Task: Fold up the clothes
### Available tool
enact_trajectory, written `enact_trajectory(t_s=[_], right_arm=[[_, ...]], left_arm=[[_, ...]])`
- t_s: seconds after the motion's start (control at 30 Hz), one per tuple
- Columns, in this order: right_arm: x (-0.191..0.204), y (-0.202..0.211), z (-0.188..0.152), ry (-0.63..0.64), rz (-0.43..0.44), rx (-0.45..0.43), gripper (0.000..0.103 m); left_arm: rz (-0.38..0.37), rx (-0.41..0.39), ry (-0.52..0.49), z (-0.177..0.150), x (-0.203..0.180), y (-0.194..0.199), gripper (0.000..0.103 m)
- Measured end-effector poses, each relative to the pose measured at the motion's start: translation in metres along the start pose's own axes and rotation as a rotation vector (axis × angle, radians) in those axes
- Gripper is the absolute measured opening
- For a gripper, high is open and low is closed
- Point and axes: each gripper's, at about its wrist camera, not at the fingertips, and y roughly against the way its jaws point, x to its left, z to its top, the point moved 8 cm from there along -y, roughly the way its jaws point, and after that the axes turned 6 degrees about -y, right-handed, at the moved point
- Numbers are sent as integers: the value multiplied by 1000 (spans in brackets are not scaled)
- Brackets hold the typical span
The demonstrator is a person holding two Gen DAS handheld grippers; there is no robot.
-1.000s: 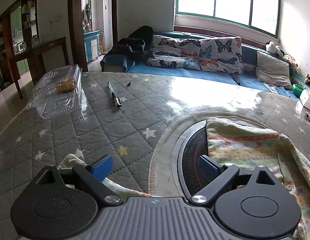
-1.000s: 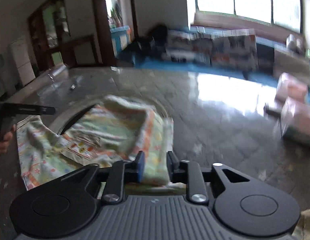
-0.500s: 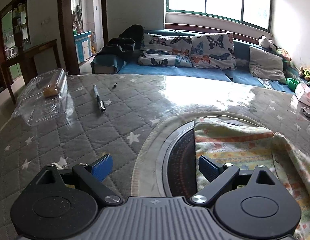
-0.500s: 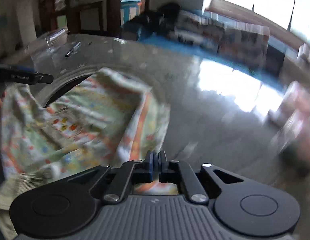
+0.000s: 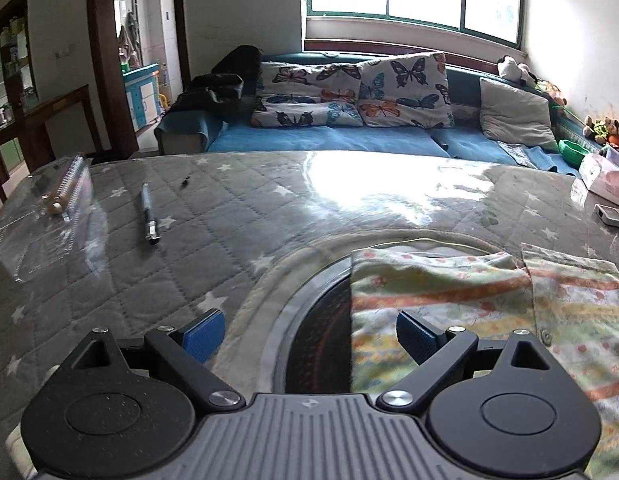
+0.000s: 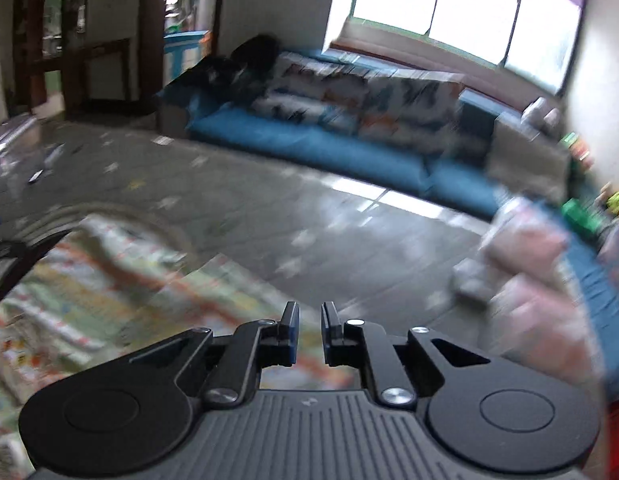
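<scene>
Left wrist view: the left gripper (image 5: 309, 334) is held with its blue pads (image 5: 203, 334) spread wide apart and nothing between them. The patterned garment (image 5: 489, 300) is seen from 12 to 3 o'clock of that gripper, spread partly over a dark round inset (image 5: 321, 344) in the table (image 5: 269, 208), which is covered by a grey star-quilted cloth under a glossy sheet. Its left edge is turned into a straight fold line, and a second layer overlaps at 2 o'clock.

In the right wrist view, much blurred, the right gripper (image 6: 309, 334) is shown with a narrow gap between its fingers; no cloth can be made out within the gap. The garment (image 6: 109, 288) lies from 9 to 11 o'clock of it.

The cloth is judged to be light, thin and limp, likely to sag and slide on the glossy surface, so a grip at a corner or along a hemmed edge is advised, with both layers pinched together where they overlap. A small button or snap (image 5: 544, 335) is seen near the overlap and is best kept out of the pads.

A pen (image 5: 149, 216) lies at 10 o'clock, and a clear plastic box (image 5: 49, 216) at 9 o'clock. No brand, label or writing can be read anywhere.
</scene>
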Motion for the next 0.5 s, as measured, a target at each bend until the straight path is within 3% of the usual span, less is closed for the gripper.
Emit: enact_trajectory(t_s=[0.23,0.5], right_arm=[[36,-42,-15,-83,163,91,11],[63,-66,-1,-39,161,64,15]], left_arm=[[-72,27,-36,9,-34,-23,94],[-117,46,-144,21,-83,-51,94]])
